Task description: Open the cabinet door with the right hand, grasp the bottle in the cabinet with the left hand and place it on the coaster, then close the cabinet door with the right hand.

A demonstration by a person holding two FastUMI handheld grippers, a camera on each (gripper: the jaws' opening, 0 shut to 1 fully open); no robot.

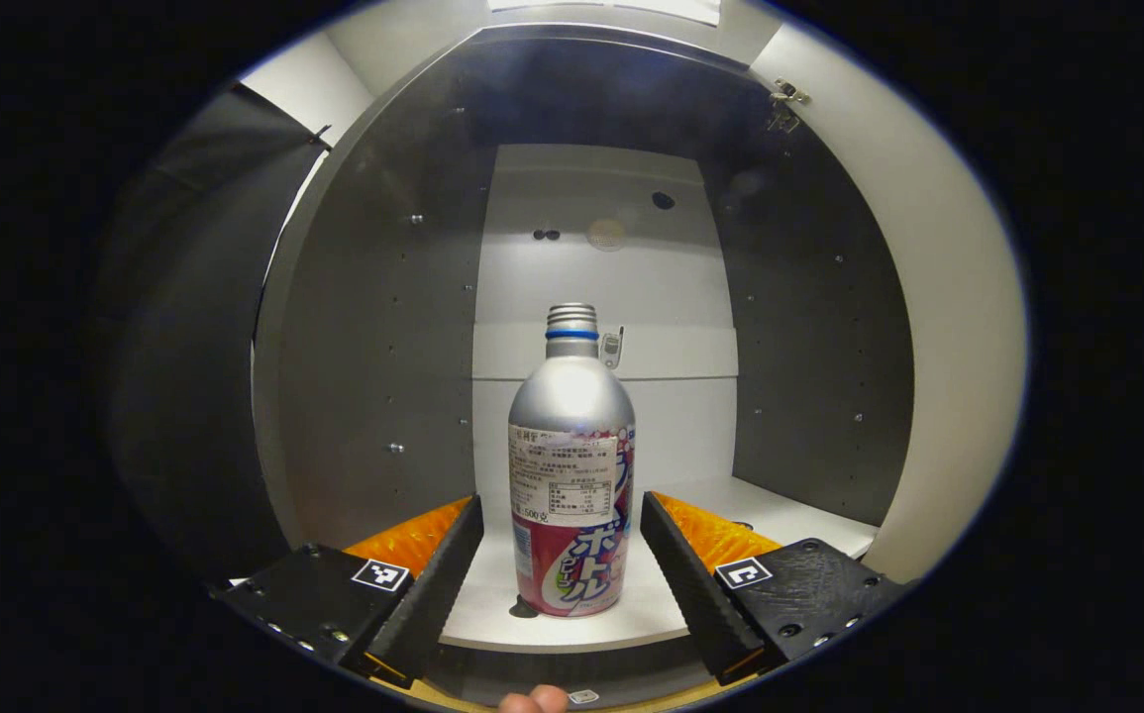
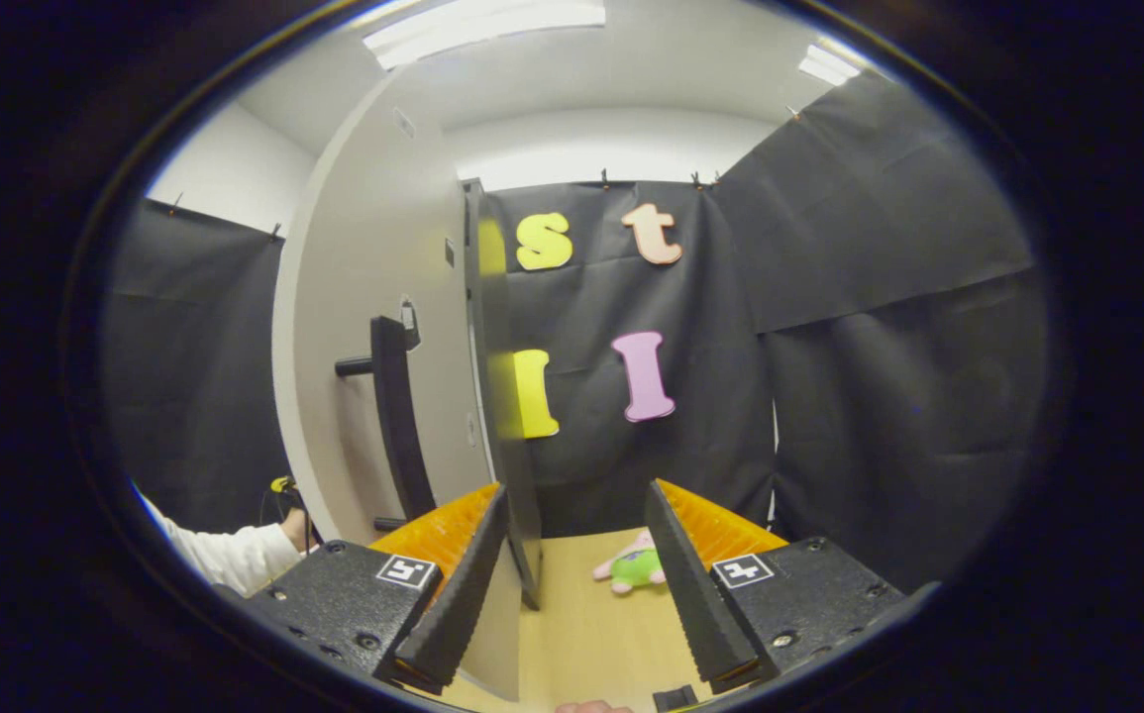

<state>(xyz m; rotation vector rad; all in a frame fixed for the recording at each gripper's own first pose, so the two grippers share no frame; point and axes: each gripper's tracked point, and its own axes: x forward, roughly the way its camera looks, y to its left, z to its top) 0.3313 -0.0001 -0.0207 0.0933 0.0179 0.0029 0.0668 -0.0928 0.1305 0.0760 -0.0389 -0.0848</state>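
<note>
So the bottle point(image 1: 572, 465) was seen standing upright on the cabinet's pale shelf point(image 1: 651, 594), dead ahead of the left gripper point(image 1: 562, 555), with its lower labelled body framed between the two fingers. The fingers were spread wide, and a gap could be made out on both sides of the bottle, so nothing was being gripped yet. It looked like a metal bottle with a threaded neck, a blue ring under it, and a glossy printed wrap on the lower half; whether it was full couldn't be told, so weight was anyone's guess, though a thin metal shell like that would probably be stiff enough but dentable if squeezed hard. The smooth wrap was judged to be a bit slippery, and the rounded shoulder worse, so the straight cylindrical part around the label was reckoned the sensible place to be taken hold of, low to mid body, with the fingers squared to it so it wouldn't be tipped. Over in the right gripper view, the right gripper point(image 2: 572, 584) was also seen released, and the open cabinet door point(image 2: 373, 366) stood edge-on just ahead between its fingers, the dark bar handle point(image 2: 398, 416) off to the left of that gripper.
</note>
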